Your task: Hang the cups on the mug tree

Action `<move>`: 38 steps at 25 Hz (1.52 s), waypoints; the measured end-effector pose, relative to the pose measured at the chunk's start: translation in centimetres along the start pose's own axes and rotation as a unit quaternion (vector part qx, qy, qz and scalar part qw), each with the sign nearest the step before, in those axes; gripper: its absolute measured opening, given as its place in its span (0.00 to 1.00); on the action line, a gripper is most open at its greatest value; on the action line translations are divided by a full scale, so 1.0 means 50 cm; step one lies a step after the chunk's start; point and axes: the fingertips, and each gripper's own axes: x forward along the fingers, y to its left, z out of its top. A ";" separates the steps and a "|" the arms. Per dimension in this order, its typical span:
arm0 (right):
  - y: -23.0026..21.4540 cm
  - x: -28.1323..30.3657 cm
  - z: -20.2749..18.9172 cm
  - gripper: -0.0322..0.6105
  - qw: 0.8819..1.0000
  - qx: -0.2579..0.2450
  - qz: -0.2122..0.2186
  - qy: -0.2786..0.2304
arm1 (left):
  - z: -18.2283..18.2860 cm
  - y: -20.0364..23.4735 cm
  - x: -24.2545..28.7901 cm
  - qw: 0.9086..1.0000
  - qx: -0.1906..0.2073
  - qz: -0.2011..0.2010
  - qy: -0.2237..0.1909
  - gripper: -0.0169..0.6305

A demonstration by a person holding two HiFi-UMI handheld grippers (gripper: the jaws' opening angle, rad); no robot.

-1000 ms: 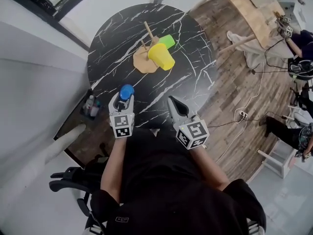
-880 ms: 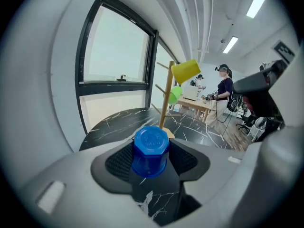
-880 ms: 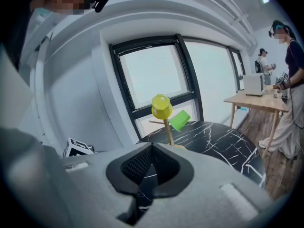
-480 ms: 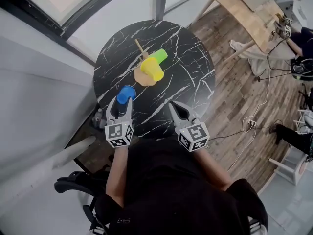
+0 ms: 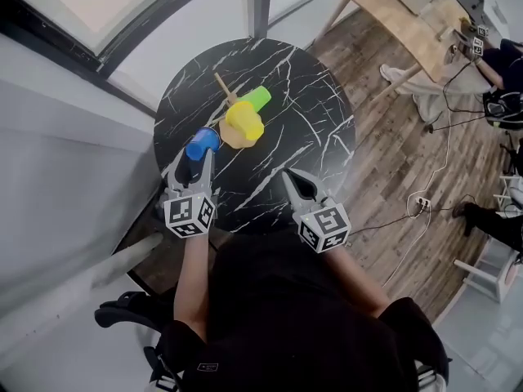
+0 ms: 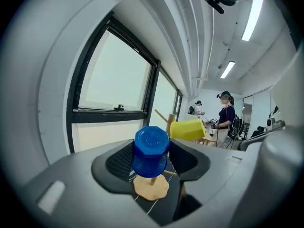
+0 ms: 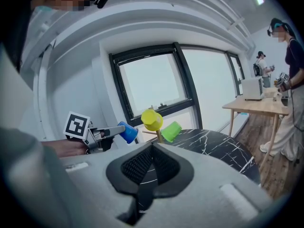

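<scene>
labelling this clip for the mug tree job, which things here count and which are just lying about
Part of the job:
- blue cup, gripped in the left tongs
- yellow cup and green cup, both on the mug tree
- black marble table under it

Just lying about:
- wooden table
- floor cable
- office chair

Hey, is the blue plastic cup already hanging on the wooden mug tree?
No, the blue plastic cup is held between the fingers of the left gripper, not on the wooden mug tree.
</scene>
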 end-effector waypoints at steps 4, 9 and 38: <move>-0.008 -0.002 0.003 0.05 1.000 0.002 -0.009 0.001 | 0.005 0.003 0.033 1.000 -0.013 -0.008 0.002 0.39; -0.014 -0.001 0.000 0.05 1.000 0.006 -0.016 0.002 | -0.015 0.006 0.069 0.999 -0.029 -0.016 0.018 0.39; -0.056 -0.003 -0.015 0.05 0.999 0.027 -0.026 0.010 | -0.082 -0.020 0.151 0.994 -0.067 -0.043 0.069 0.40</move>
